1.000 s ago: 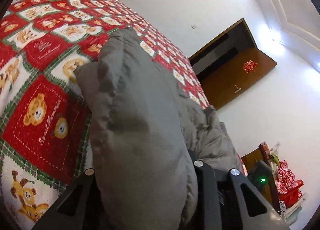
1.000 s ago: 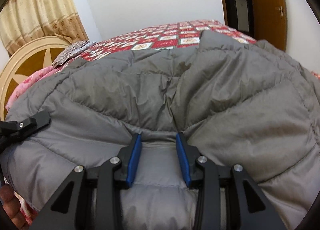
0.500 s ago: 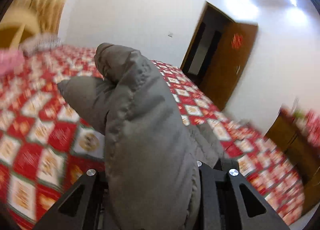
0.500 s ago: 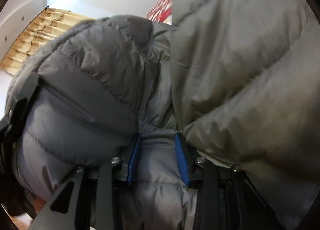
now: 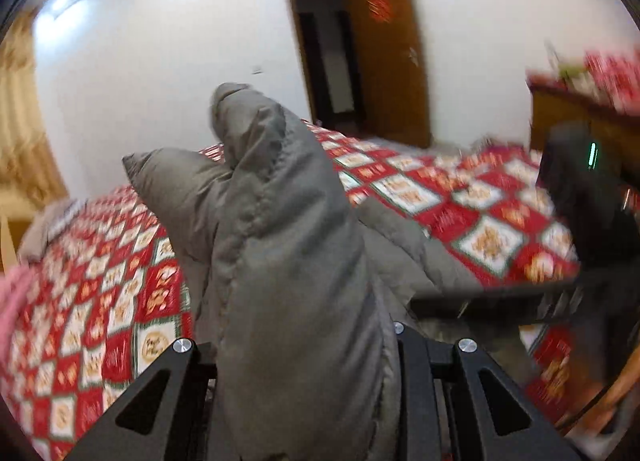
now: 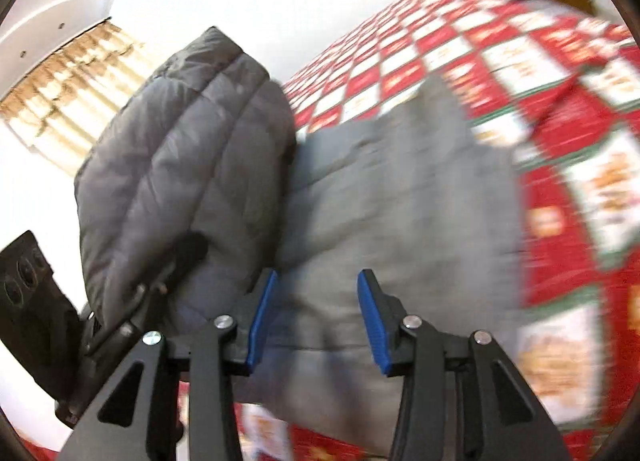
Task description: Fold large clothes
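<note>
Between the left gripper's (image 5: 304, 345) fingers, a thick fold of the grey puffer jacket (image 5: 280, 245) is standing up, clamped, filling the gap and hiding the pads. Its free end is rising in front of the camera above the red patchwork bedspread (image 5: 472, 205). On the right gripper (image 6: 316, 317), the blue fingers (image 6: 260, 321) are standing apart, having just been opening; jacket cloth is lying between and beyond them, loose, with neither pad pressing it. More of the jacket is bunching at the left, over the bed.
</note>
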